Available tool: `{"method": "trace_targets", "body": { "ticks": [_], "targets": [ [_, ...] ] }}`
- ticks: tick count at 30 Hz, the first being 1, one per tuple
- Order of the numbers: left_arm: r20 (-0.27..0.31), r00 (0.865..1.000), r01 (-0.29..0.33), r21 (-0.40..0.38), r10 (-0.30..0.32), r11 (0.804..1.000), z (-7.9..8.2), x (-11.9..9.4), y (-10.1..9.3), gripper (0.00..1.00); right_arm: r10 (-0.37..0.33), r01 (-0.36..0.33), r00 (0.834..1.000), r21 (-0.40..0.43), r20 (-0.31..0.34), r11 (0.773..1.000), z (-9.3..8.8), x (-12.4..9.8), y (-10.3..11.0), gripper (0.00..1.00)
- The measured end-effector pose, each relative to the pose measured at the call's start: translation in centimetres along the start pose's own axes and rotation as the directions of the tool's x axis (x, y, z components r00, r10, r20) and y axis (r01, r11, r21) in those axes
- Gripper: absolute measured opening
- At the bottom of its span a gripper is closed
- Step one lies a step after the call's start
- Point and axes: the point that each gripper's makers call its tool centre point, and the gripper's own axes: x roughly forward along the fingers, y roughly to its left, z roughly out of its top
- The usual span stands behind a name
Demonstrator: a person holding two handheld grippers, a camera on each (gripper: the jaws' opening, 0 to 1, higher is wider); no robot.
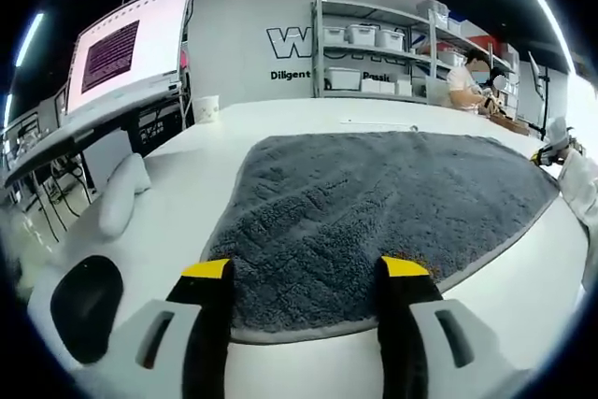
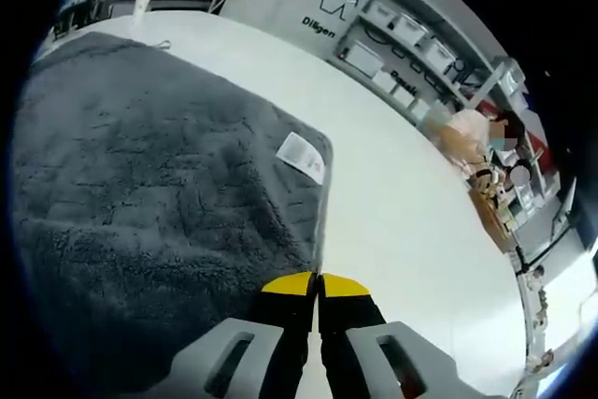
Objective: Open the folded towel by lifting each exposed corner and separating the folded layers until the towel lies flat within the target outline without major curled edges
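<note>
Towel [image 1: 374, 203] flat on worktop [image 1: 280, 119]. L gripper [image 1: 308, 273] fingers apart, straddling near hem; R gripper [image 2: 316, 284] fingers closed at towel edge, prob. pinching it.

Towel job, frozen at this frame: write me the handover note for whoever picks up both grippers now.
Left gripper: jaws open, poised over the near edge of the grey towel, holding nothing.
Right gripper: jaws closed at the towel's edge; whether fabric is pinched cannot be told.
Towel: spread on the white table, looking mostly flat; the corner with the white label lies down. No target outline is visible.
Left to do: check for any remaining folded layer, smooth the edges, release.
</note>
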Motion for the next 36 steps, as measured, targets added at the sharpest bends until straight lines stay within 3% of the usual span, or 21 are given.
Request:
{"method": "trace_targets", "body": {
  "ticks": [20, 29, 36],
  "targets": [
    [-0.004, 1.000, -0.018, -0.004, 0.018, 1.000, -0.21, -0.37, 0.37, 0.61, -0.010, 0.010, 1.000, -0.005, -0.015, 1.000, -0.33, -0.10, -0.22, 0.00],
    [-0.004, 1.000, -0.019, -0.004, 0.019, 1.000, -0.17, -0.40, 0.52, 0.59, -0.020, 0.020, 1.000, -0.013, -0.024, 1.000, -0.32, -0.08, -0.28, 0.16],
    [-0.020, 1.000, 0.015, -0.014, -0.015, 1.000, 0.12, -0.26, 0.51, 0.56, -0.038, 0.039, 0.999, 0.062, -0.015, 0.997, -0.33, -0.56, -0.92, 0.33]
  ]
}}
